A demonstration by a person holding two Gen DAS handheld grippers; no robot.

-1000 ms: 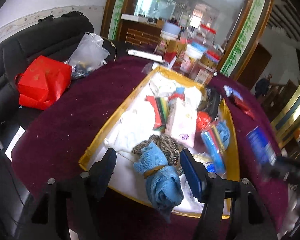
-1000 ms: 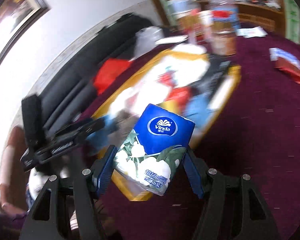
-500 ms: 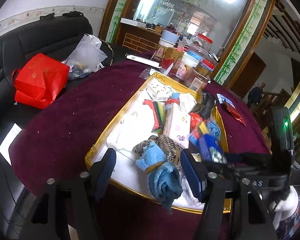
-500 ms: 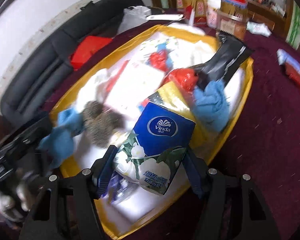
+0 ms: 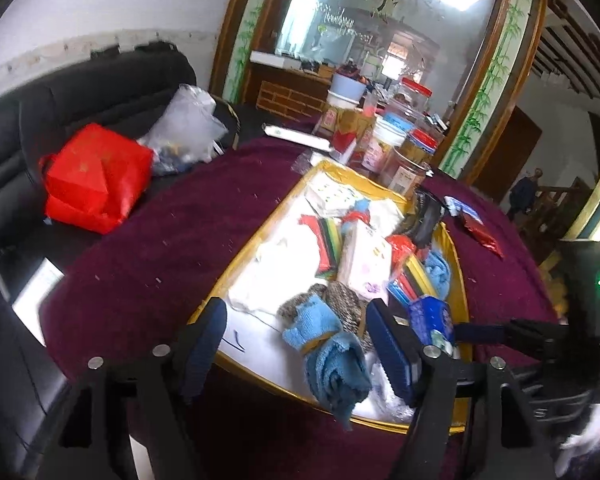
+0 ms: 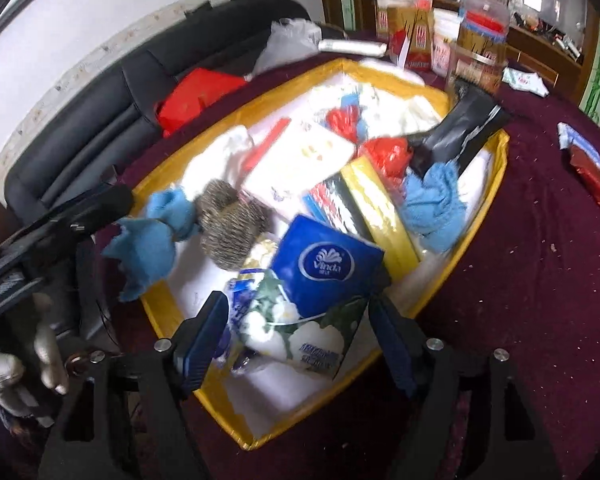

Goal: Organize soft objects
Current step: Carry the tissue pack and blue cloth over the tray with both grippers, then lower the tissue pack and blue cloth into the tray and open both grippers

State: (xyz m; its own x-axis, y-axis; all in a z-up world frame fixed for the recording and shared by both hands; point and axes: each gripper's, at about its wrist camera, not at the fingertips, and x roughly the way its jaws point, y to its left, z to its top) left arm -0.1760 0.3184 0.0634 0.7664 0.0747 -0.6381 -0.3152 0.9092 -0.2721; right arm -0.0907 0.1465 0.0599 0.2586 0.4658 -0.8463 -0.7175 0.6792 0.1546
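The right claw point(image 6: 296, 332), its jaws just opening, lets the tissue pack point(image 6: 312, 292) lie between them over the tray point(image 6: 460, 256).

The soft blue-and-white tissue pack point(image 5: 432, 318) is half hidden behind the left gripper's right finger. The labels on the far clear plastic jars point(image 5: 410, 160) are too small to read.

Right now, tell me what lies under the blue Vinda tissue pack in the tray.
Under the Vinda tissue pack, between the opened right gripper fingers, show a crinkled clear wrapper with blue print and the yellow-rimmed tray with its white floor. Whatever sits directly beneath the pack is hidden.
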